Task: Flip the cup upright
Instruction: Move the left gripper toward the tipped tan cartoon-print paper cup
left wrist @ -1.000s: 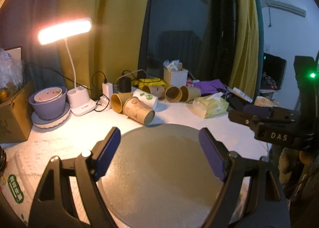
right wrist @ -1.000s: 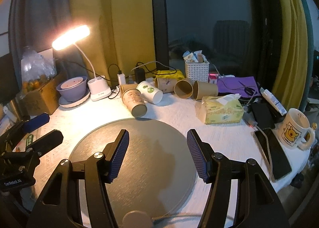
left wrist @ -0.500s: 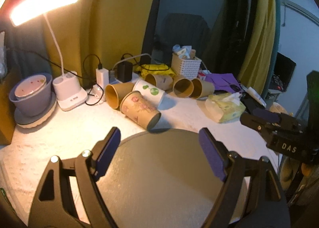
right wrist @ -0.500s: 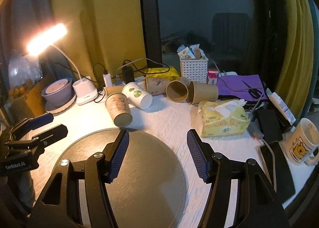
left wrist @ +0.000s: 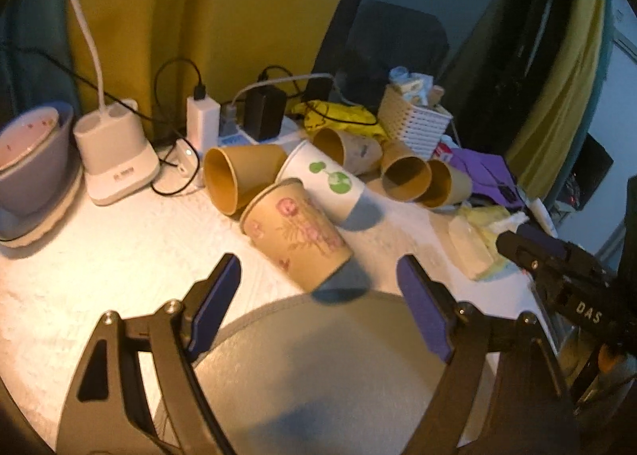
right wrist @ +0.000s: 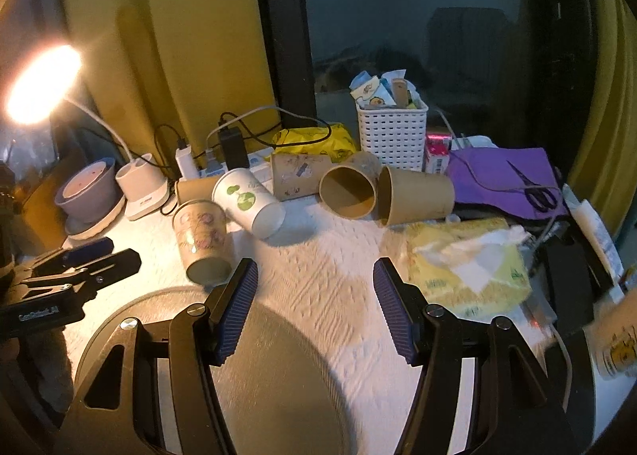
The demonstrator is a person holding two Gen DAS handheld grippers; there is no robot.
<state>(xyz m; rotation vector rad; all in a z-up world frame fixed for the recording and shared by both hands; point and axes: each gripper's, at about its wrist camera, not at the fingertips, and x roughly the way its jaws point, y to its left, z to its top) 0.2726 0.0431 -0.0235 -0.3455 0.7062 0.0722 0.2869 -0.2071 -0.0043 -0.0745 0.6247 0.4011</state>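
Crowding pink-flowered cup [left wrist: 296,234]: white cup [left wrist: 322,184], brown cup [left wrist: 239,176], seemingly touching; left claw [left wrist: 318,303], right claw [right wrist: 314,305] both released.

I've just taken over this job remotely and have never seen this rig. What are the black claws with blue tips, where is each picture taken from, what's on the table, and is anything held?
The claws are two hand-held grippers, one in each of a person's hands; there is no robot arm. Each picture comes from a fisheye camera on one gripper, looking forward along its two fingers.

In the left wrist view you see the left gripper, jaws wide apart, holding nothing. It faces the flowered paper cup, which lies on its side at the edge of the round grey mat.

The right wrist view shows the right gripper, also open and holding nothing.

On the white table: more tipped paper cups, including a white cup with green print, a tissue pack, a white basket, a lit desk lamp and chargers.
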